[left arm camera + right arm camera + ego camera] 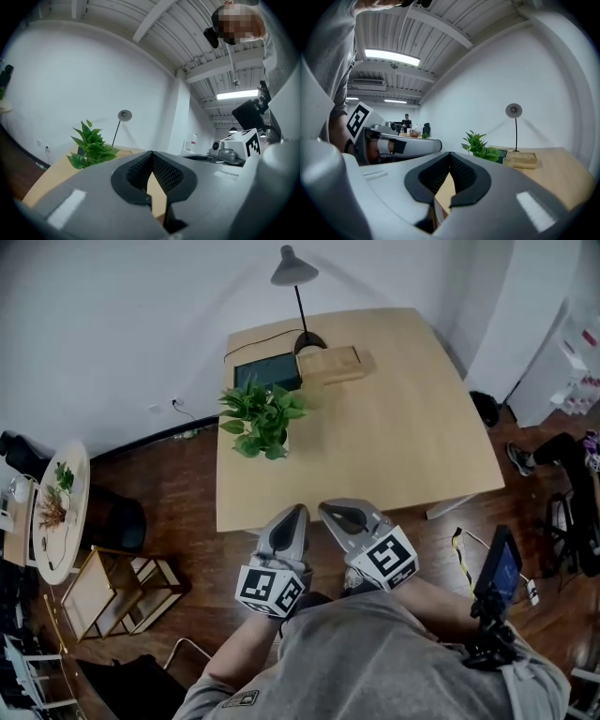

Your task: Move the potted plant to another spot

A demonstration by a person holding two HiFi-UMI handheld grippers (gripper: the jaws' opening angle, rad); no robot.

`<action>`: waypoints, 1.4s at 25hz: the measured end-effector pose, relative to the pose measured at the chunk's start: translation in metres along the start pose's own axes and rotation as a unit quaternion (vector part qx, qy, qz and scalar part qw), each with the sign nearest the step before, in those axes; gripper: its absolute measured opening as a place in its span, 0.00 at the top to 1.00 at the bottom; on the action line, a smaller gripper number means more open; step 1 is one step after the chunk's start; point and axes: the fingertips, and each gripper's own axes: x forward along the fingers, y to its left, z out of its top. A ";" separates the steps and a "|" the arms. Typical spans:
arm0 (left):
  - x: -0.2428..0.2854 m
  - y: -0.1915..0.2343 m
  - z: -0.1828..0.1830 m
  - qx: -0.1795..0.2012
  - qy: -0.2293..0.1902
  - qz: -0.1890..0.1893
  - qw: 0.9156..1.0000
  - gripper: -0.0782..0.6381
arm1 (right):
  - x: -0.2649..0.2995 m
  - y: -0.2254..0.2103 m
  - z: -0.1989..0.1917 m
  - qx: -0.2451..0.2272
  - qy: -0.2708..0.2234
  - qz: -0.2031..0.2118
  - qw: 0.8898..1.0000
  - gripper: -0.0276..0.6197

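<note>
A leafy green potted plant (260,418) stands near the left edge of the light wooden table (403,446); its pot is hidden under the leaves. It also shows in the left gripper view as the plant (91,146) and in the right gripper view as the plant (479,146). My left gripper (298,512) and right gripper (330,509) hover side by side at the table's near edge, well short of the plant. Both are shut with nothing between the jaws. Each points roughly level toward the table.
On the table's far side stand a black desk lamp (296,277), a wooden box (329,364) and a dark tablet (265,370). A small round side table (72,521) and a wooden rack (112,592) stand on the floor at left. A tripod-mounted screen (495,570) is at right.
</note>
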 end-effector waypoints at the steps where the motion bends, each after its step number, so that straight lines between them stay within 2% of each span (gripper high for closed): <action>1: 0.005 0.005 0.002 0.001 0.001 0.004 1.000 0.89 | 0.006 -0.005 0.000 0.002 0.001 0.004 1.000 0.95; 9: 0.037 0.053 0.007 -0.001 0.009 0.017 1.000 0.89 | 0.059 -0.036 0.005 0.011 0.002 0.017 1.000 0.95; 23: 0.080 0.144 0.016 -0.013 0.022 -0.025 0.999 0.89 | 0.148 -0.072 0.003 0.017 0.024 -0.036 0.999 0.95; 26: 0.088 0.154 0.019 -0.012 0.023 -0.035 0.999 0.89 | 0.158 -0.077 0.005 0.018 0.025 -0.048 0.998 0.95; 30: 0.095 0.160 0.016 -0.014 0.026 -0.035 0.999 0.89 | 0.165 -0.081 0.003 0.019 0.030 -0.045 0.998 0.95; 35: 0.106 0.166 0.011 -0.024 0.028 -0.018 0.999 0.89 | 0.170 -0.094 -0.002 0.019 0.040 -0.033 0.998 0.95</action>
